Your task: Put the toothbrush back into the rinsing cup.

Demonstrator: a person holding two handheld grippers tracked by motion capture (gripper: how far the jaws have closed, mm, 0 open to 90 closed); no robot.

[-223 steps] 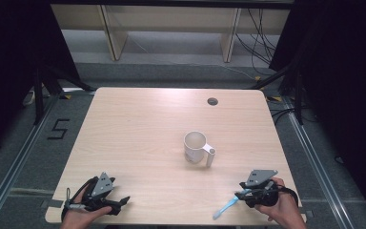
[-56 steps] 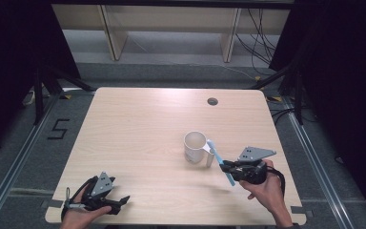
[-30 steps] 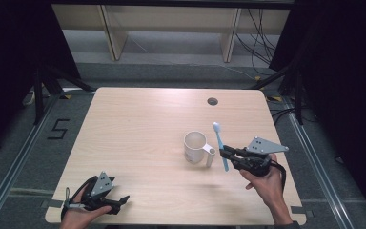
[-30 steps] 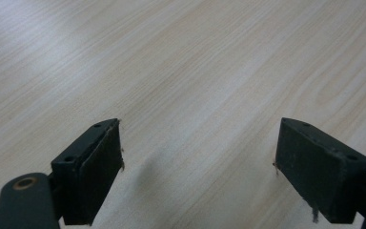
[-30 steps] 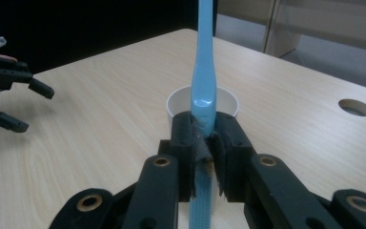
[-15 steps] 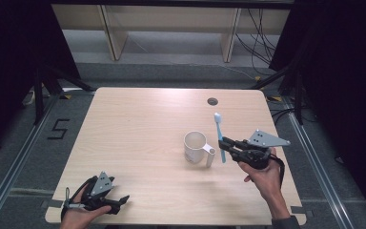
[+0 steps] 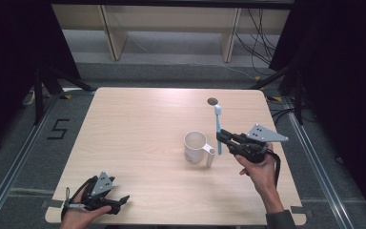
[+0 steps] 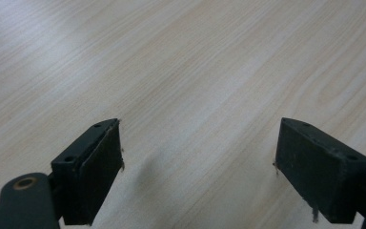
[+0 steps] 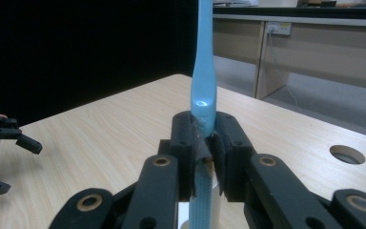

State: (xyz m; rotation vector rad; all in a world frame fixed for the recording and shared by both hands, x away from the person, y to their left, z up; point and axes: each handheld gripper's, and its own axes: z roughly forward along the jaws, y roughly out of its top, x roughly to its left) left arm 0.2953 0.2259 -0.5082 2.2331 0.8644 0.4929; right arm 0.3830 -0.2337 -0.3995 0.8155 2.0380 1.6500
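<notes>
The right gripper (image 7: 220, 138) clamps a blue toothbrush (image 7: 218, 125) upright in its jaws, just beside the white mug (image 7: 195, 147) near the bench (image 7: 133, 124) centre. The left gripper (image 7: 116, 204) rests at the near left corner, jaws wide and empty.

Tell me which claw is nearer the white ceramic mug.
Right. The right claw, clamped on an upright blue plastic toothbrush, hangs just right of the white ceramic mug. The left claw rests open near the wooden table's front left corner, far from it.
</notes>
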